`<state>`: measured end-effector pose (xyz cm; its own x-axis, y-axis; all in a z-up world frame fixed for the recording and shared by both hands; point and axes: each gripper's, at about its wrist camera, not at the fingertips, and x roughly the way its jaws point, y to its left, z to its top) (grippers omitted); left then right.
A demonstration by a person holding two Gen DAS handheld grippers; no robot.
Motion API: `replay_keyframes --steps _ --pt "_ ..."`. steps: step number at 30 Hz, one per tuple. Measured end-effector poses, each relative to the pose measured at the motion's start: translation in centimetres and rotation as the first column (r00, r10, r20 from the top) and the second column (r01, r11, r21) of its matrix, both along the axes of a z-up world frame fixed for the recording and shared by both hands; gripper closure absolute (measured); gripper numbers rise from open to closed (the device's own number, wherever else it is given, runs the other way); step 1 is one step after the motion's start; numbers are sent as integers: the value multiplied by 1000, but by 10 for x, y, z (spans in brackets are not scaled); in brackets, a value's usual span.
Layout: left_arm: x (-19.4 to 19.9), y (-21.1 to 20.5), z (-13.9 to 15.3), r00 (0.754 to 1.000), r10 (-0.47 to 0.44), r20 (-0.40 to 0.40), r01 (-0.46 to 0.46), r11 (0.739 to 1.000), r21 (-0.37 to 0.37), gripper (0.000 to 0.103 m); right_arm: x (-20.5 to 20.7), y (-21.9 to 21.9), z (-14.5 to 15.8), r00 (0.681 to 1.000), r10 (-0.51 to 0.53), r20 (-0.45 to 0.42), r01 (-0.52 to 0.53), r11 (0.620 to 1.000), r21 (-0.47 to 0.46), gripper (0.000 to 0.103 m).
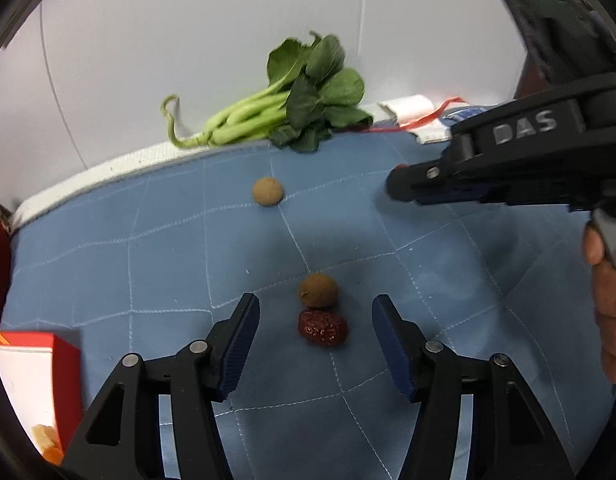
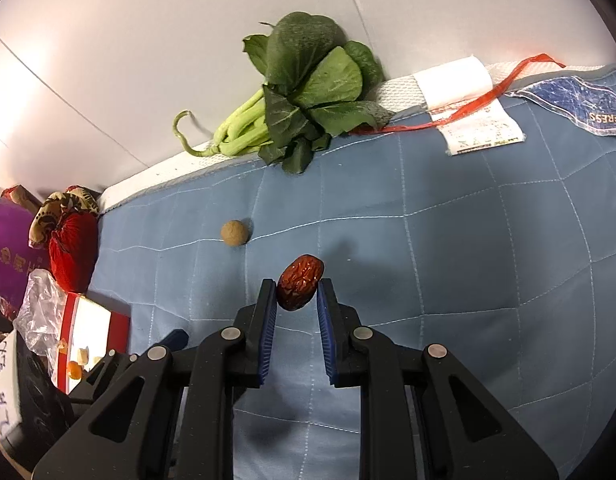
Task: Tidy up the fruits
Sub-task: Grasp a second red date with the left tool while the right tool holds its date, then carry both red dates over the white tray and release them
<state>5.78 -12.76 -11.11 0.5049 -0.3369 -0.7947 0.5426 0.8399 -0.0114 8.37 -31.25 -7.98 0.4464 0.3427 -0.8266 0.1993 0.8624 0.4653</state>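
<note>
On the blue quilted mat [image 1: 148, 264] a wrinkled red date [image 1: 323, 328] lies against a brown longan [image 1: 318, 290]. My left gripper [image 1: 315, 302] stands open around the two, with a gap on each side. A second longan [image 1: 268, 192] [image 2: 235, 233] sits farther back. In the right wrist view my right gripper [image 2: 298, 284] is shut on another red date [image 2: 300, 282] and holds it above the mat. From the left wrist view that gripper [image 1: 401, 188] reaches in from the right, above the mat. The pair of fruits by the left gripper is hidden in the right wrist view.
A bunch of leafy greens [image 1: 292, 100] [image 2: 300, 92] lies at the mat's far edge against the wall. White labels [image 2: 467, 104] and a red net strip are at the back right. A red and white box [image 1: 32, 376], red pouch [image 2: 72, 248] and plastic bag crowd the left. A hand [image 1: 611, 300] shows at right.
</note>
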Motion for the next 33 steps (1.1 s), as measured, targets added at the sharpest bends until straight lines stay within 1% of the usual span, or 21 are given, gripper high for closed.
replay_keyframes --steps 4,5,6,7,8,9,11,13,20,26,28,30,33 --pt "8 4 -10 998 35 -42 -36 999 0 50 -1 -4 -2 1000 -5 -3 5 1000 1 85" --pt "10 5 -12 998 41 -53 -41 999 5 56 -1 -4 -1 1000 -5 -1 5 1000 1 85" --pt "10 6 -14 997 46 -62 -45 999 10 61 -1 -4 -1 1000 -4 0 4 1000 2 85" --pt "9 8 -15 997 50 -64 -49 999 9 61 -1 -3 -1 1000 -3 1 3 1000 4 85" --pt "9 9 -15 997 52 -64 -52 999 4 65 0 -3 -1 1000 -3 1 3 1000 5 85" --pt "9 10 -14 997 52 -65 -53 999 -2 71 0 -3 -1 1000 -2 2 2 1000 5 85" --pt "11 14 -12 995 59 -75 -60 998 -18 75 0 -3 0 1000 0 3 0 1000 4 85" --pt "13 18 -12 994 69 -86 -71 997 -29 75 0 -3 0 1000 2 2 -2 1000 6 85" --pt "12 25 -10 993 77 -87 -79 996 -29 75 1 5 0 1000 26 -2 -26 1000 1 85" --pt "5 34 6 994 101 -37 -102 994 -34 75 1 18 6 998 67 22 -67 998 19 85" --pt "1 42 15 992 125 -5 -125 992 -20 75 1 26 9 996 85 33 -86 996 34 85" --pt "-4 59 25 986 166 10 -166 986 -25 75 1 34 12 994 104 46 -107 993 54 85" --pt "-13 92 38 967 253 23 -252 967 -23 75 2 55 16 986 151 65 -155 986 62 85"
